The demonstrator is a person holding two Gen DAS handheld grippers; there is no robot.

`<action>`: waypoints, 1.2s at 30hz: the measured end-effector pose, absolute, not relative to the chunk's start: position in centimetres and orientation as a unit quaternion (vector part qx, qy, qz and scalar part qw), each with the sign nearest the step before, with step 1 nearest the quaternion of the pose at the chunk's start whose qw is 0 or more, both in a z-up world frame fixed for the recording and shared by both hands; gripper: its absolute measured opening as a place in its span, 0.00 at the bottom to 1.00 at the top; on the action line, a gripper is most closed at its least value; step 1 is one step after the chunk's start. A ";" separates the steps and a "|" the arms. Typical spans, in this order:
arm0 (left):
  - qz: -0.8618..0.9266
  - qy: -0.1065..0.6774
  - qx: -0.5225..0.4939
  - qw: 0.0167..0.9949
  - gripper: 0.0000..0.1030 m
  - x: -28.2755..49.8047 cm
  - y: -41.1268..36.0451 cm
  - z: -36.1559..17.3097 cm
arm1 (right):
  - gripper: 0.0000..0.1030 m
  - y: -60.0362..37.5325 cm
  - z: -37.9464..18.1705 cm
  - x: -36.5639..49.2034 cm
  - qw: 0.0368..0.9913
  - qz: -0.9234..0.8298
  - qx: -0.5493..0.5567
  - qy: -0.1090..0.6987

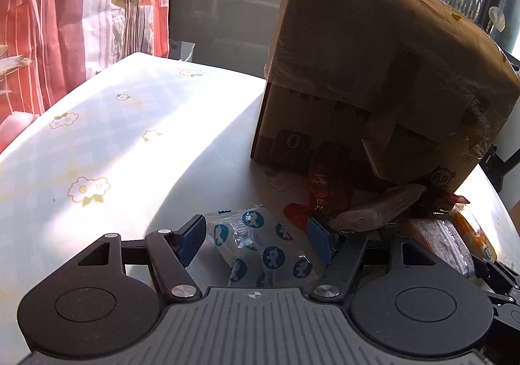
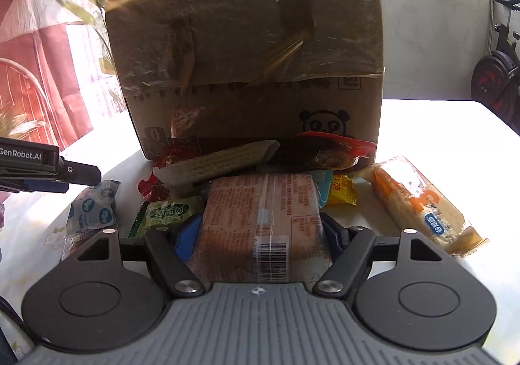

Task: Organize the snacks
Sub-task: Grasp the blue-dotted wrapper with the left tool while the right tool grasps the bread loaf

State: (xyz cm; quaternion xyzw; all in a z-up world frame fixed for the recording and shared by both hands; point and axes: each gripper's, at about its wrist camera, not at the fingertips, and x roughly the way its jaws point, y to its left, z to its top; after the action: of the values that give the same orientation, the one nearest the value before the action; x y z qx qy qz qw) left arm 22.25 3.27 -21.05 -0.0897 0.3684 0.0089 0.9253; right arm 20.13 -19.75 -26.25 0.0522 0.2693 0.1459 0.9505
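Left gripper [image 1: 256, 235] has its jaws spread wide around a clear crinkly plastic packet printed with blue round animal logos [image 1: 256, 241], which lies on the white floral-cloth counter [image 1: 97, 144] at the near left of the snack pile; blue pads not touching it. The packet looks light, soft and slippery, so it is best pinched across the fuller middle, not the thin sealed edge. Right gripper [image 2: 256, 235] has its jaws on both sides of a flat pinkish-brown wrapped pack with a barcode [image 2: 260, 222]; contact looks likely, but a firm clamp cannot be told. That pack looks firmer but crushable and its film glossy, so a grip across the narrow width suits. The other wrapped snacks sit heaped against the big taped brown cardboard box [image 2: 247, 50] at the far side.
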 end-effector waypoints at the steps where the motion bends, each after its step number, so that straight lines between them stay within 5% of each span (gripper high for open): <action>1: 0.014 0.373 -0.091 0.923 0.69 22.5 3.2 -21.3 | 0.73 -19.8 -26.3 20.1 0.950 0.146 0.053 0.269; 6: 0.033 0.391 -0.103 0.914 0.68 23.0 3.0 -22.7 | 0.73 -19.7 -26.2 20.1 0.951 0.147 0.055 0.268; 10: 0.026 0.379 -0.075 0.922 0.48 22.0 2.6 -22.9 | 0.73 -19.7 -26.2 20.1 0.950 0.149 0.058 0.268; 36: 0.003 0.366 -0.058 0.929 0.46 18.3 1.4 -22.2 | 0.72 -19.9 -26.2 19.9 0.949 0.151 0.071 0.266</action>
State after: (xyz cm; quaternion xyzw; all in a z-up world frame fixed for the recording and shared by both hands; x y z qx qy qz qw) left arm 18.26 1.40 -22.16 -0.0580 0.3658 0.0032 0.9289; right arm 19.94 -19.92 -26.21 0.0715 0.2659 0.1514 0.9494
